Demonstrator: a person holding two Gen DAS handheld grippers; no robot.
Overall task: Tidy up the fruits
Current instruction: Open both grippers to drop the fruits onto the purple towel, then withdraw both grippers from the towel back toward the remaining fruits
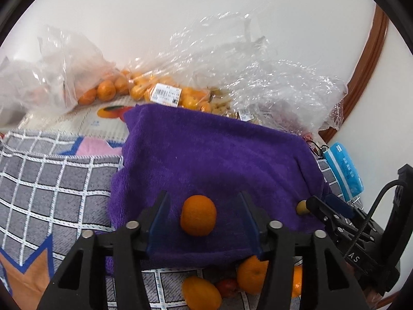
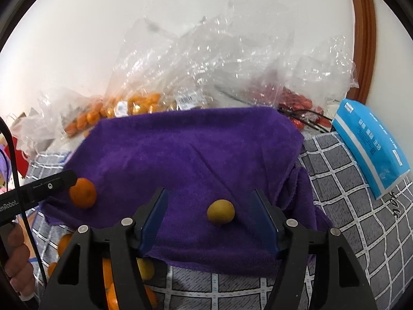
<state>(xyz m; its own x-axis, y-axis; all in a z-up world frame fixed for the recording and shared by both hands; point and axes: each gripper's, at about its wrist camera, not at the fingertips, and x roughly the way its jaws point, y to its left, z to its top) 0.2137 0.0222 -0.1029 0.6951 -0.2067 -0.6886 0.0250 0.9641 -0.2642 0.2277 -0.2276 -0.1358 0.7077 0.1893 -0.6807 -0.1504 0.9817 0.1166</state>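
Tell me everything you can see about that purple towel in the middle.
The purple towel looks like soft, fuzzy terry cloth, deep violet, spread a little rumpled over a grey checked cloth, with its right edge bunched into folds. An orange mandarin and a smaller yellowish fruit rest on it, each between an open tool's fingers, untouched. Clear bags of fruit lie behind its far edge.

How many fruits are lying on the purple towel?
2. An orange mandarin sits between the left gripper's open fingers, and a small yellow fruit between the right gripper's. More fruit lies off the purple towel.
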